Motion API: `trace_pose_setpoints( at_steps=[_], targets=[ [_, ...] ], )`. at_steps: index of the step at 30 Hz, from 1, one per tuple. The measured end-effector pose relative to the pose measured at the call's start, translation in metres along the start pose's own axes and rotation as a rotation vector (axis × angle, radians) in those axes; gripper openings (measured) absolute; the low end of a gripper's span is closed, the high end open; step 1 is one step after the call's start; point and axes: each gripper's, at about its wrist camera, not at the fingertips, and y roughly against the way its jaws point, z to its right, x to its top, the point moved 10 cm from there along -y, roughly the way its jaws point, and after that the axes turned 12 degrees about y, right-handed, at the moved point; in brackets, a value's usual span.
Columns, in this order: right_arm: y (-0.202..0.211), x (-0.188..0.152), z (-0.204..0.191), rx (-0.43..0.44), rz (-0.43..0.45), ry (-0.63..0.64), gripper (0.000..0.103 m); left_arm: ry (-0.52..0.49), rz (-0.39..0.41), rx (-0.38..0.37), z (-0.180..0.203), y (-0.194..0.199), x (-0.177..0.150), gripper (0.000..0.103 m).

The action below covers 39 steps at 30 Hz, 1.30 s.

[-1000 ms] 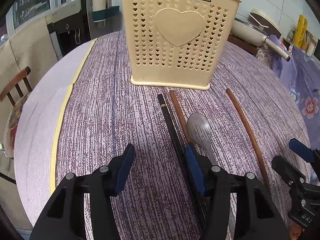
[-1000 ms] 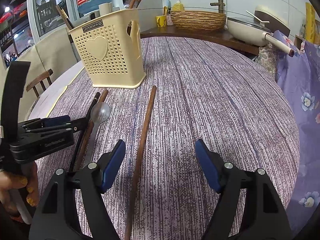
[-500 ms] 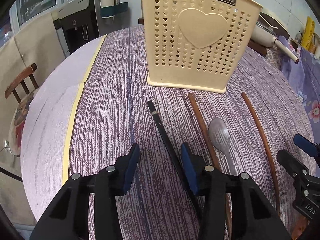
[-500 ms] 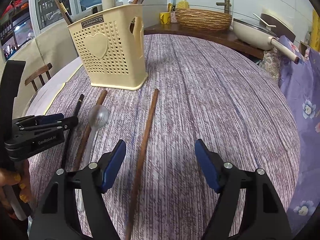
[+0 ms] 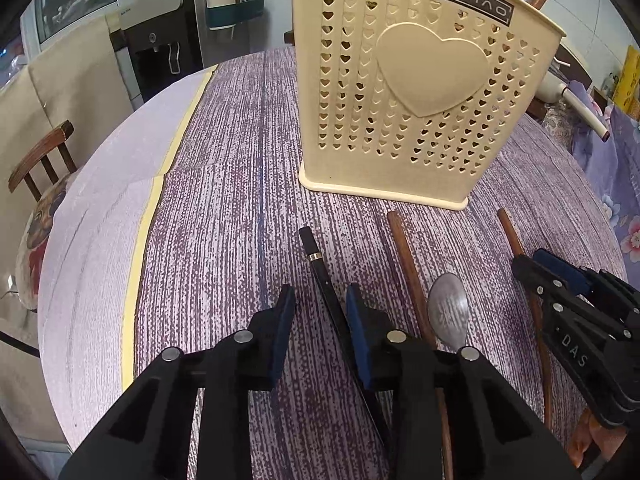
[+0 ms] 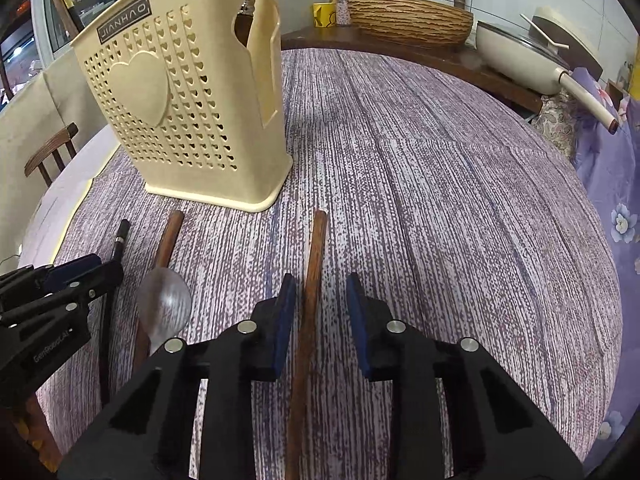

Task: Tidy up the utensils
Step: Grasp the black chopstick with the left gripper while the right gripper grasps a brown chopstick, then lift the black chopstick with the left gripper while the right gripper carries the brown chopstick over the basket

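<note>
A cream utensil holder [image 5: 420, 92] with heart-shaped holes stands upright on the purple tablecloth. In front of it lie a black chopstick [image 5: 316, 256], a brown chopstick [image 5: 404, 248], a metal spoon [image 5: 448, 312] and a second brown chopstick [image 6: 316, 248]. My left gripper [image 5: 320, 312] straddles the black chopstick, which runs close along the right pad. Its jaws are closing, with a gap still showing on the left. My right gripper [image 6: 320, 304] straddles the second brown chopstick. Those jaws are closing too, and a gap remains at the right pad.
A yellow strip [image 5: 152, 208] marks the table's left edge, with a wooden chair [image 5: 44, 156] beyond it. Behind the table a dark counter holds a wicker basket [image 6: 408, 20] and a white pan [image 6: 520, 56]. Floral cloth [image 6: 616, 184] hangs at the right.
Both pairs of jaws have narrowed a lot. The left gripper shifted left, bringing the black chopstick between its fingers. The right gripper moved forward and sideways over the brown chopstick, which now lies between its fingers.
</note>
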Motion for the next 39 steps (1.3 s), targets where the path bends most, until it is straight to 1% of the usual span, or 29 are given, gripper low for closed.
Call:
trace_pose_setpoints(
  at_steps=[6, 9, 11, 12, 15, 21, 23, 26, 30, 32, 37, 39],
  targets=[
    [-0.005, 0.007, 0.001, -0.019, 0.006, 0.017, 0.025, 0.006, 0.02, 0.018, 0.002, 0.0, -0.001, 0.026],
    [-0.006, 0.009, -0.003, -0.02, 0.009, 0.031, 0.018, 0.008, 0.024, 0.023, 0.004, 0.001, -0.002, 0.02],
    [-0.007, 0.011, -0.004, -0.019, 0.012, 0.033, 0.015, 0.002, 0.021, 0.019, 0.007, 0.001, -0.002, 0.013],
    [-0.006, 0.01, -0.005, -0.017, 0.012, 0.035, 0.013, 0.001, 0.018, 0.016, 0.009, 0.0, -0.002, 0.013],
    [-0.007, 0.011, -0.006, -0.001, 0.009, 0.026, 0.009, -0.005, 0.019, 0.015, 0.013, 0.001, -0.004, 0.012],
    [-0.006, 0.011, -0.003, 0.052, 0.012, -0.02, 0.008, -0.011, 0.012, 0.005, 0.018, 0.002, -0.007, 0.009],
    [-0.006, 0.011, -0.005, 0.098, 0.02, -0.047, 0.008, -0.009, 0.009, 0.0, 0.018, 0.003, -0.007, 0.009],
    [-0.004, 0.011, -0.002, 0.112, 0.03, -0.068, 0.008, 0.0, 0.007, -0.014, 0.017, 0.003, -0.005, 0.009],
    [0.008, 0.01, 0.0, 0.155, 0.056, -0.105, 0.008, 0.017, 0.023, -0.046, 0.014, 0.012, 0.001, 0.009],
    [0.018, 0.011, 0.003, 0.177, 0.08, -0.123, 0.008, 0.026, 0.039, -0.073, 0.013, 0.021, 0.004, 0.009],
    [0.051, 0.019, 0.007, 0.231, 0.149, -0.154, 0.008, 0.032, 0.095, -0.125, 0.013, 0.052, 0.016, 0.009],
    [0.071, 0.026, 0.009, 0.246, 0.188, -0.152, 0.008, 0.039, 0.115, -0.146, 0.011, 0.064, 0.023, 0.009]
  ],
)
